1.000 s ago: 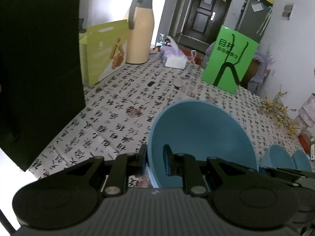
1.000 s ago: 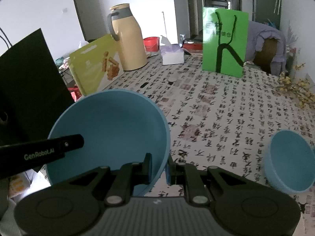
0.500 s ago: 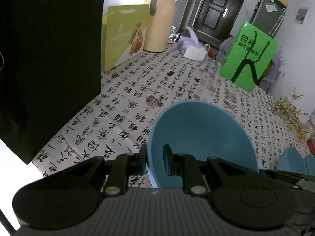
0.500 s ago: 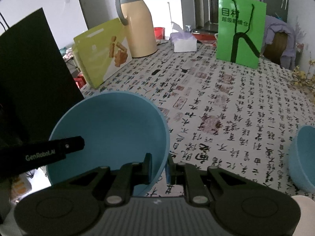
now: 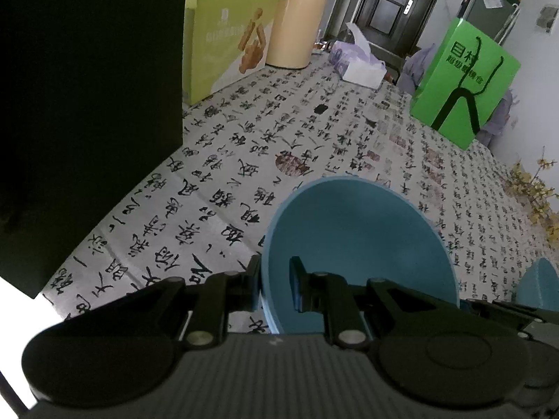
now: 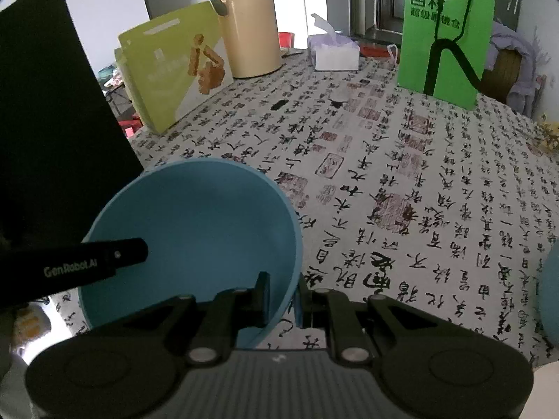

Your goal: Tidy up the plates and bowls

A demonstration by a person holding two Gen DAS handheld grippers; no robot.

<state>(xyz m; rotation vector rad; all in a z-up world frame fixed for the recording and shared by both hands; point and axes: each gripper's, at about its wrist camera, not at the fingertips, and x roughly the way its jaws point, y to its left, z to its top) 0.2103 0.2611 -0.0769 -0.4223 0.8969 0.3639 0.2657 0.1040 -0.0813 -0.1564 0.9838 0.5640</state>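
Fingers [image 5: 256, 286] of both grippers on one blue bowl [image 5: 356, 244]

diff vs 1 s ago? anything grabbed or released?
Both tools carried the large blue bowl down and forward, toward the calligraphy tablecloth; the black bag now looms larger on the left. Nothing grabbed or released: left tool and right tool stay clamped on opposite rims. The small blue bowl and the rest of the table items have not moved.

Left gripper [image 5: 276, 288] clamped on the rim of the blue bowl [image 5: 360, 251]

One jaw outside the wall, one inside (bowl tilted, above the calligraphy tablecloth [image 5: 244, 174]). Black bag [image 5: 87, 104] left of jaws; green bag [image 5: 464, 83] far ahead right.
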